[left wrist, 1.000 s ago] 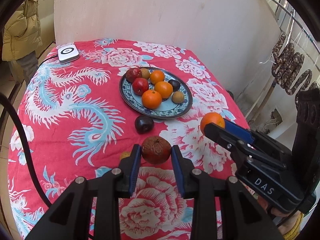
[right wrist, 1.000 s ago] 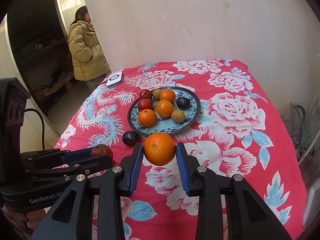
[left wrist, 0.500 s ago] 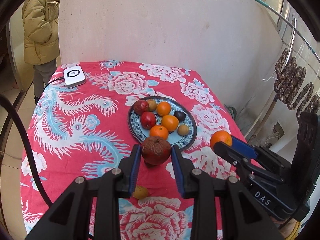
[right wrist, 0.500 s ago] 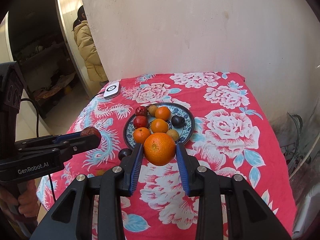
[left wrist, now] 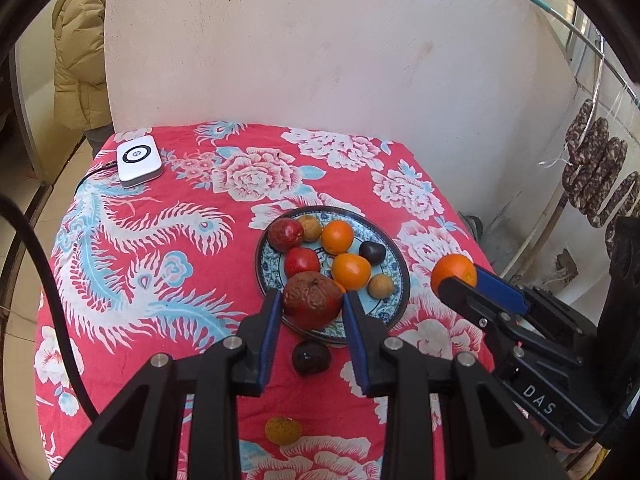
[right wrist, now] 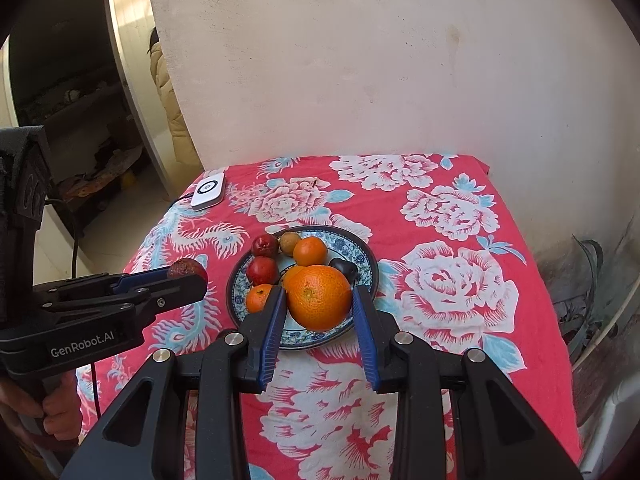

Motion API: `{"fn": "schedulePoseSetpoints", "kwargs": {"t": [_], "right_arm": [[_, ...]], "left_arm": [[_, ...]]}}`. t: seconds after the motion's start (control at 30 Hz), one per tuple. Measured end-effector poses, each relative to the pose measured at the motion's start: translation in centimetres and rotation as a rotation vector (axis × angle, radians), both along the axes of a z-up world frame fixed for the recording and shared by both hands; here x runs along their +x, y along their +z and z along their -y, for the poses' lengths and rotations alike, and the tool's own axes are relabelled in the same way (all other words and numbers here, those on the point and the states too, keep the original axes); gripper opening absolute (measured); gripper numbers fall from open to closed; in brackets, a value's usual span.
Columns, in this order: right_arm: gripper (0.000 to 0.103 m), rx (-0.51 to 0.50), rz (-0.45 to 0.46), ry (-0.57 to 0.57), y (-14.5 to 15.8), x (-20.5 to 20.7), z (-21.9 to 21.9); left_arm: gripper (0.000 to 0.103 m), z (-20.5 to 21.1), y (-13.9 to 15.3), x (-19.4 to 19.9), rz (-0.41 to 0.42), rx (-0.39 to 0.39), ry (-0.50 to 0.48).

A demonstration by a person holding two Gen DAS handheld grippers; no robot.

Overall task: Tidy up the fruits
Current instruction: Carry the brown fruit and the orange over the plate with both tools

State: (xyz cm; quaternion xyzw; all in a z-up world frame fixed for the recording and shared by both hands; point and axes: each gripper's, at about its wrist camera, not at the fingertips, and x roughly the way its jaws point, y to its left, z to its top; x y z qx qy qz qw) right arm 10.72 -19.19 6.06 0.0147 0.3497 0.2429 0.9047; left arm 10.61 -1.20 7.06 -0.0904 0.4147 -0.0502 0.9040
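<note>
My left gripper (left wrist: 312, 306) is shut on a wrinkled brown-red fruit (left wrist: 313, 300) and holds it in the air over the near rim of the blue patterned plate (left wrist: 394, 280). My right gripper (right wrist: 319, 300) is shut on a large orange (right wrist: 319, 298), lifted above the plate (right wrist: 366, 258). The plate carries several fruits: oranges (left wrist: 338, 237), red fruits (left wrist: 302, 261), a dark plum (left wrist: 372, 252) and small tan ones (left wrist: 380, 286). On the cloth in front of the plate lie a dark plum (left wrist: 311, 357) and a small yellow fruit (left wrist: 283, 431). Each gripper also shows in the other's view (left wrist: 456, 280) (right wrist: 188, 276).
The table wears a red floral cloth (left wrist: 160, 240) and stands against a pale wall. A white device (left wrist: 139, 160) with a cable sits at the far left corner. A person in a tan coat (left wrist: 80, 60) stands behind the wall's edge. Sausages (left wrist: 600, 176) hang at right.
Both grippers have risen and pulled back with their fruits; the table looks smaller and farther. The loose dark plum and yellow fruit now show below the left gripper's fingers.
</note>
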Motion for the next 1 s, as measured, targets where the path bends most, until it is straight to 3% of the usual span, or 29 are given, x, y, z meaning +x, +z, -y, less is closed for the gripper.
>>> {"fn": "schedulePoseSetpoints", "kwargs": {"t": [0.47, 1.0], "right_arm": [[0.035, -0.017, -0.054, -0.028, -2.7, 3.7, -0.5], [0.035, -0.034, -0.078, -0.023, -4.4, 5.1, -1.1]], "left_arm": [[0.032, -0.5, -2.6, 2.5, -0.040, -0.012, 0.008], [0.032, -0.5, -4.0, 3.4, -0.056, -0.015, 0.003]]}}
